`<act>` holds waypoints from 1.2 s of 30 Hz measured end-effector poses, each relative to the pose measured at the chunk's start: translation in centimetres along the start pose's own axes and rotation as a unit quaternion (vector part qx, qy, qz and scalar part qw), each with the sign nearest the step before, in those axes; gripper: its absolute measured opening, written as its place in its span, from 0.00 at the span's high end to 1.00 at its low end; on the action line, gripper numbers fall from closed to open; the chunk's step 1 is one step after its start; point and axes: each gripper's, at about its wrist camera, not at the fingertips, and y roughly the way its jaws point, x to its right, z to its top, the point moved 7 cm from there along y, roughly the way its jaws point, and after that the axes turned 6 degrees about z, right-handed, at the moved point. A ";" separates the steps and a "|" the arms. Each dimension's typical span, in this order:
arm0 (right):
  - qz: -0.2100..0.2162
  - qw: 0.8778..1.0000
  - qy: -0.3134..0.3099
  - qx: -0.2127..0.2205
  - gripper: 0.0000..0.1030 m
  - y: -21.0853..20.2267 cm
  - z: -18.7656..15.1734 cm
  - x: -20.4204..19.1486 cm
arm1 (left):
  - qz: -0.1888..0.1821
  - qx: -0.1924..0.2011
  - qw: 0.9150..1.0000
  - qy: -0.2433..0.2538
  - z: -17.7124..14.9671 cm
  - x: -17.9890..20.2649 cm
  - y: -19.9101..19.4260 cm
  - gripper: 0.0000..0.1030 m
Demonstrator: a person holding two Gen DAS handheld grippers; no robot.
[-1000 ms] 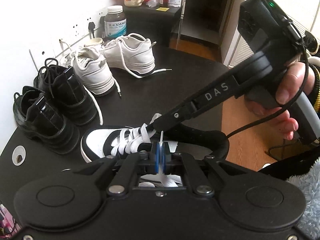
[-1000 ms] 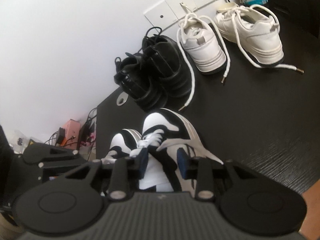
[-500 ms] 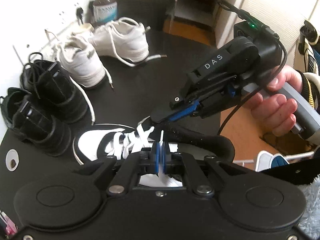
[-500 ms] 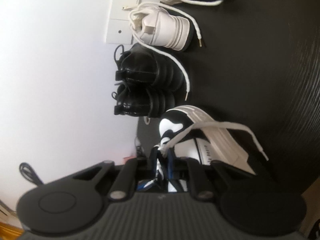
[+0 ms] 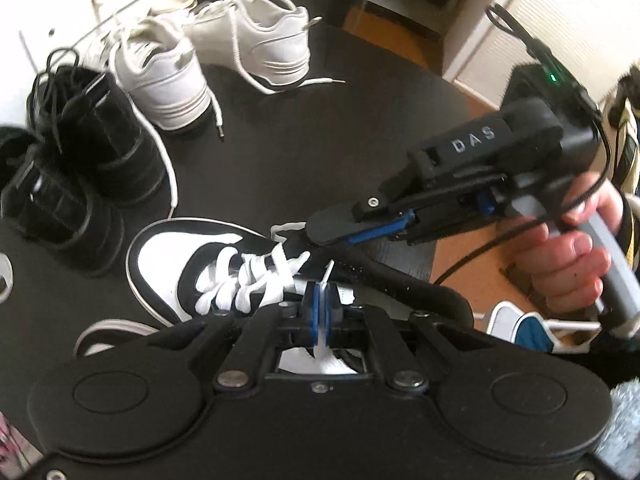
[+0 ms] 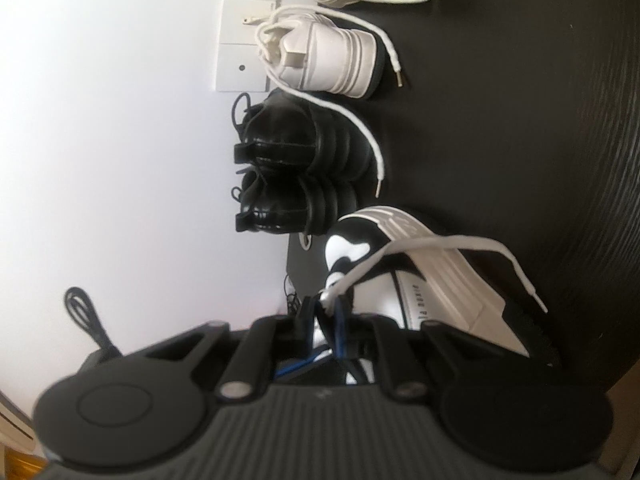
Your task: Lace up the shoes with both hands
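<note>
Your right gripper (image 6: pixel 326 306) has rolled sideways and lifted its lace (image 6: pixel 424 246), jaws clamped, while your left gripper (image 5: pixel 320 310) stays pinched on the other lace end (image 5: pixel 328 274) at the sneaker's (image 5: pixel 168 256) 3 o'clock, ready for crossing.

Your black-and-white sneaker (image 5: pixel 168 264) lies on the dark table (image 5: pixel 320 140), toe toward the black shoes. Its flat white lace (image 5: pixel 248 280) crosses the lower eyelets; the upper ones are unlaced. One lace end (image 5: pixel 327 280) stands pinched above the tongue; the other end (image 6: pixel 460 246) arcs loose over the sole.
</note>
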 end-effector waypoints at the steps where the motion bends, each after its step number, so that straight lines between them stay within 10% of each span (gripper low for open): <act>1: 0.001 1.000 0.000 -0.001 0.90 0.0 0.0 0.0 | -0.002 0.000 1.000 -0.006 0.0 -0.1 0.0 0.97; 19: 0.002 1.000 0.009 -0.007 0.91 0.5 -0.1 0.4 | 0.003 0.015 0.997 -0.072 -0.5 -0.8 -0.4 0.96; 36: -0.009 1.000 -0.018 -0.007 0.90 0.4 0.0 -0.2 | 0.020 0.000 0.999 -0.035 0.1 -0.2 0.1 0.97</act>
